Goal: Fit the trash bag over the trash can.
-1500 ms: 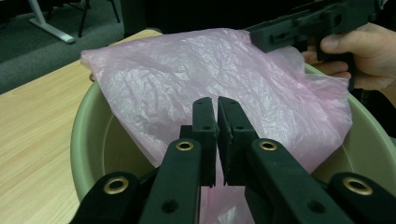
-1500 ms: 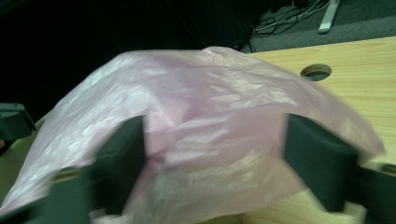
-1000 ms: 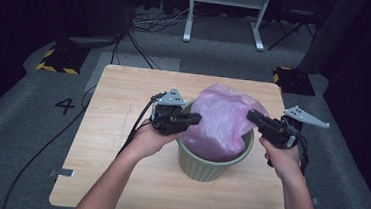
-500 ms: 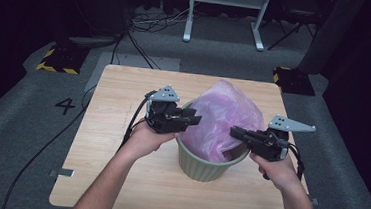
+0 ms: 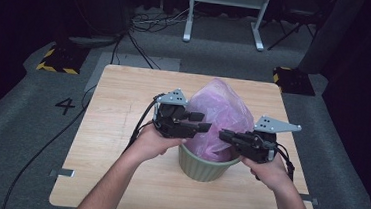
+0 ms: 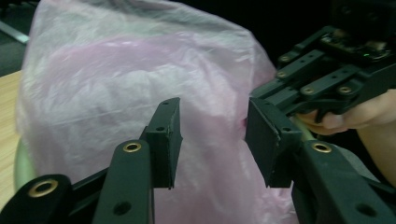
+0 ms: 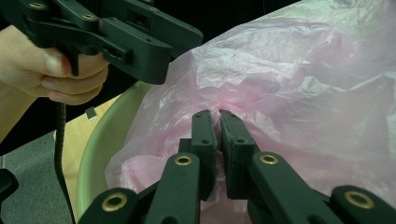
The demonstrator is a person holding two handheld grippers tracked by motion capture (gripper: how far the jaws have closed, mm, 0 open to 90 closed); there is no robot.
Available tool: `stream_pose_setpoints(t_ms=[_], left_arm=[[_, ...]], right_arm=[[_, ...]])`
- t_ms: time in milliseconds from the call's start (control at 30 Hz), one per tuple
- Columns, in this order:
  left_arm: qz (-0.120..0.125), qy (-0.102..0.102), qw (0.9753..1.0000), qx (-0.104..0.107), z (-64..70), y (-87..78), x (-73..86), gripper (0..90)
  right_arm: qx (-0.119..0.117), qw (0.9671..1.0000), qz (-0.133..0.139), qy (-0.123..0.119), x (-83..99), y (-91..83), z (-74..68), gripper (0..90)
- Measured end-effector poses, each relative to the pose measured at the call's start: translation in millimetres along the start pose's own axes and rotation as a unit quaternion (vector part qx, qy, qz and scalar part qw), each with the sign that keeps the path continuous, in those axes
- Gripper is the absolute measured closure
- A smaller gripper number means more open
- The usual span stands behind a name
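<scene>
Pink plastic bag [image 7: 299,93] is pinched by the closed right hand-held gripper [image 7: 218,116], the left hand-held gripper [image 6: 212,135] held open, so tearing is risked if pulled hard.

A pale green bin [image 5: 203,166] is seen standing upright on the wooden tabletop [image 5: 123,109], toward its near middle. A translucent pink plastic bag [image 5: 220,112] is set inside it, billowing up well above the rim in a crinkled, puffed dome. In the right gripper view, a fold of the bag [image 7: 299,93] near the bin's rim [image 7: 100,149] is pinched between the right tongs [image 7: 218,135]. The left tongs [image 6: 212,135] are held agape just beside the bag's side [image 6: 116,84]
</scene>
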State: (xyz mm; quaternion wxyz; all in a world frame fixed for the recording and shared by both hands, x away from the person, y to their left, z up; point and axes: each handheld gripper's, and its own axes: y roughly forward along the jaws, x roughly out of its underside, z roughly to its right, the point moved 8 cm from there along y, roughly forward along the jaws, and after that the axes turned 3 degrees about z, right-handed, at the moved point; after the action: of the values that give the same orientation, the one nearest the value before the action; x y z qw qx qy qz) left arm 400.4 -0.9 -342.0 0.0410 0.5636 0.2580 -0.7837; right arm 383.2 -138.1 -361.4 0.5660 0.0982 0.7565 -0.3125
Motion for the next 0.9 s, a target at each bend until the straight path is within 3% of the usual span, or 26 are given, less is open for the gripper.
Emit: stream_pose_setpoints(t_ms=[100,267,533,767,900], left_arm=[[-0.009,0.012,0.9999,-0.008,0.4,2.7,2.4,59.0],[-0.003,0.036,0.9990,-0.025,1.4,4.4,3.8,88.9],[-0.018,0.043,0.9986,-0.025,2.2,-1.3,11.6,90.0],[-0.028,0.058,0.9978,-0.018,12.8,-6.7,18.4,89.9],[-0.032,0.059,0.9977,-0.013,16.3,-7.5,23.1,89.9]], right_arm=[[-0.004,1.0000,0.001,-0.005,-0.6,1.8,-3.4,85.6],[-0.008,0.9999,0.000,-0.011,-2.7,2.0,-7.2,84.1],[-0.013,0.9998,0.014,-0.004,-7.6,-12.6,-3.5,62.6],[0.023,0.9967,0.073,0.026,-26.4,-46.7,19.2,44.3],[0.058,0.9953,0.072,0.030,-28.9,-52.7,33.4,37.1]])
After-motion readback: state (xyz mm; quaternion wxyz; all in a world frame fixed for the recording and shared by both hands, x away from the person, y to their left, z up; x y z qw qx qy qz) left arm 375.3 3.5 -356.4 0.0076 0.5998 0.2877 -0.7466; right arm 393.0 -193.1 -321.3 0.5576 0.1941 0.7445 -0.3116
